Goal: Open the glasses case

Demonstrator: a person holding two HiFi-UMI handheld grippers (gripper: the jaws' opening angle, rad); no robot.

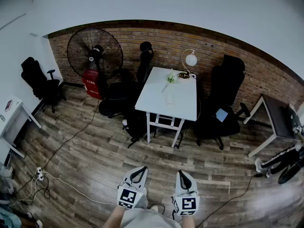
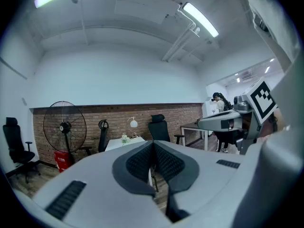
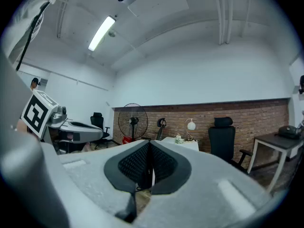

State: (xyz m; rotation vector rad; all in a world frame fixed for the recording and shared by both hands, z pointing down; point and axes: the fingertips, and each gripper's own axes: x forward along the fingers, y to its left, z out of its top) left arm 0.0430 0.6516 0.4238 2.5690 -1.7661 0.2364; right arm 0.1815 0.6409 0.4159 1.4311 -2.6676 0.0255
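Standing well back from the desk (image 1: 156,96), holding left gripper (image 1: 139,170) and right gripper (image 1: 183,174) with fingers (image 2: 140,163) shut tight, empty. Glasses case too small to spot, presumably lying on that desk; walking closer needed first.

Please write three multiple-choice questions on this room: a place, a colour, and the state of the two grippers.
1. Where does the globe lamp stand? A. on the floor. B. at the far end of the table. C. on a chair.
2. What colour is the table top? A. black. B. red. C. white.
3. How do the jaws of the left gripper and right gripper stand? A. shut, empty. B. wide apart. C. shut on a cloth.
Answers: B, it stands at the end by the brick wall; C, the top is plain white; A, each gripper view shows jaws meeting.
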